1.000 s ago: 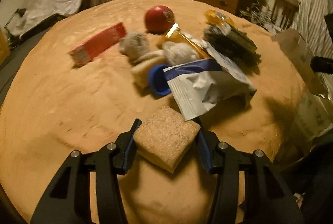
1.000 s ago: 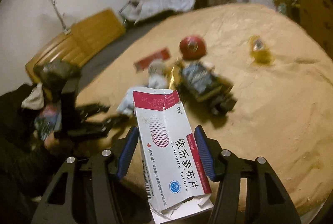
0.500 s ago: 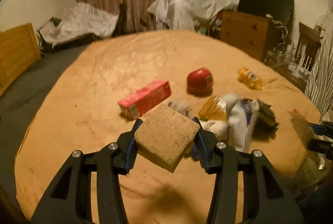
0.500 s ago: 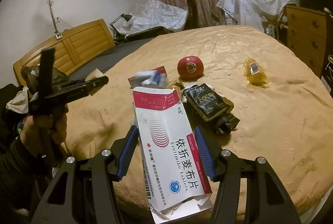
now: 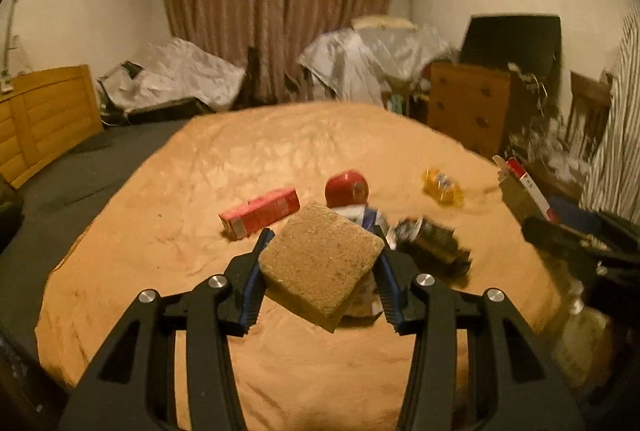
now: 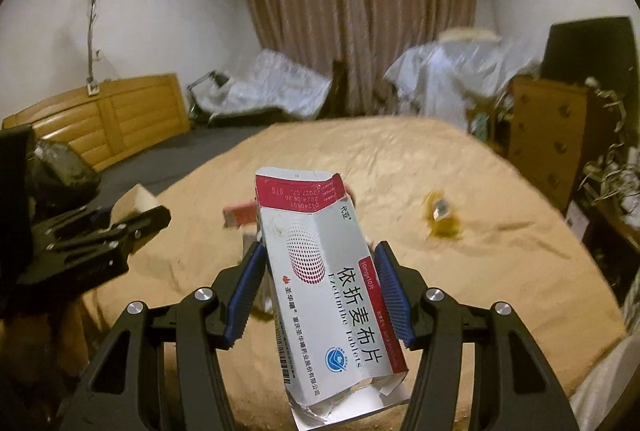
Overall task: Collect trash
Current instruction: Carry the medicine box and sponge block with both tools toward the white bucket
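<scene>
My left gripper (image 5: 322,271) is shut on a brown sponge block (image 5: 320,263), held above the tan bedspread (image 5: 160,231). My right gripper (image 6: 320,283) is shut on a flattened white and red tablet box (image 6: 328,295). On the bed lie a red carton (image 5: 260,217), a red ball (image 5: 347,187), a yellow wrapper (image 5: 442,187), a blue and white packet (image 5: 366,217) and a dark crumpled wrapper (image 5: 432,247). The left gripper (image 6: 104,235) shows at the left edge of the right wrist view, the right gripper (image 5: 580,235) at the right edge of the left wrist view.
A wooden headboard (image 6: 100,119) stands at the left. Curtains (image 5: 280,19) hang behind the bed, with sheet-covered piles (image 5: 360,63) below them. A wooden dresser (image 5: 468,107) and a dark screen (image 5: 512,39) stand at the back right.
Both grippers have risen and tilted up from the bed, keeping the sponge block and the tablet box. The trash pile now lies lower and farther off in both views.
</scene>
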